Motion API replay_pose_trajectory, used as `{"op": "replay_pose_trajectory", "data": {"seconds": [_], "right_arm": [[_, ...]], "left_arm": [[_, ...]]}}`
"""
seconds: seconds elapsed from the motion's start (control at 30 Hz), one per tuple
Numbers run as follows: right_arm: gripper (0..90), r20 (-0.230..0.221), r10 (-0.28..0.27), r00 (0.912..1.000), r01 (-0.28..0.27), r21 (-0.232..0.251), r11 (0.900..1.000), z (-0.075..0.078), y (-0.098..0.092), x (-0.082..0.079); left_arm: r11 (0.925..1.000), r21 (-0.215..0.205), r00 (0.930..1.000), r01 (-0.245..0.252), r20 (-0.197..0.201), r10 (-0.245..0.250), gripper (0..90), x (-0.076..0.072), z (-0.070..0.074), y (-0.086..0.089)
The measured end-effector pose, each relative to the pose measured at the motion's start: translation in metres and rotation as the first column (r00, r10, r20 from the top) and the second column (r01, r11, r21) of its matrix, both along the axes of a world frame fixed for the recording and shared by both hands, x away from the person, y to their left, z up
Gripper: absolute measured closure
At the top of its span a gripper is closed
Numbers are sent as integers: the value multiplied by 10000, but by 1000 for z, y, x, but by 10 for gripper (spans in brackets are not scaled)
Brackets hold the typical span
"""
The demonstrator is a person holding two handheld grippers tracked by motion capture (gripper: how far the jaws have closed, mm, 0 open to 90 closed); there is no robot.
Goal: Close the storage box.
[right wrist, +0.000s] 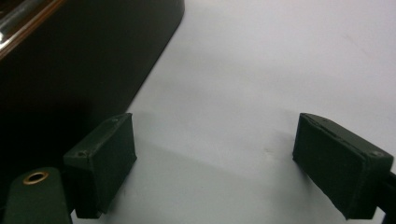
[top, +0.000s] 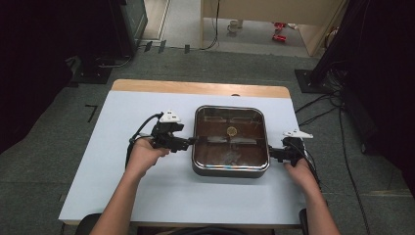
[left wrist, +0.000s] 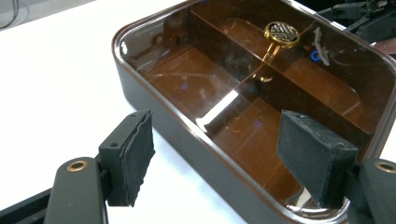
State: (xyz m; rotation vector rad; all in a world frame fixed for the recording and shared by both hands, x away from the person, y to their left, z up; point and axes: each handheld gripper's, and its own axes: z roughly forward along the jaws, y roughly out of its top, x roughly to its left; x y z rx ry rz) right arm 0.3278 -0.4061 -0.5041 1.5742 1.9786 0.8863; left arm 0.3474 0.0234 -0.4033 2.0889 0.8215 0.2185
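High view shows the left gripper [top: 192,141] and right gripper [top: 270,153], jaws wide, beside the brown box [top: 230,141]; squeeze both sides evenly.

No readable text, number or brand stands anywhere; the round gold emblem [left wrist: 281,33] on the brown lidded box [left wrist: 154,100] carries a fine striped pattern (no letters can be made out).

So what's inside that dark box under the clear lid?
Through the clear lid of the box, brown compartments split by dividers appear, with no contents visible. A round gold emblem sits on the lid. Glare hides part of the interior.
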Motion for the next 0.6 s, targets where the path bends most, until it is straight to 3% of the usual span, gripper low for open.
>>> {"op": "replay_pose_trajectory", "data": {"seconds": [0.43, 0.6], "right_arm": [[127, -2, -6, 10000, 6, 4, 10000, 0, 0, 0], [127, -5, -7, 10000, 7, 3, 10000, 0, 0, 0]], "left_arm": [[9984, -35, 9984, -566, 13, 566, 264, -9, -23, 30], [9965, 190, 9964, -808, 272, 803, 264, -12, -37, 43]]}}
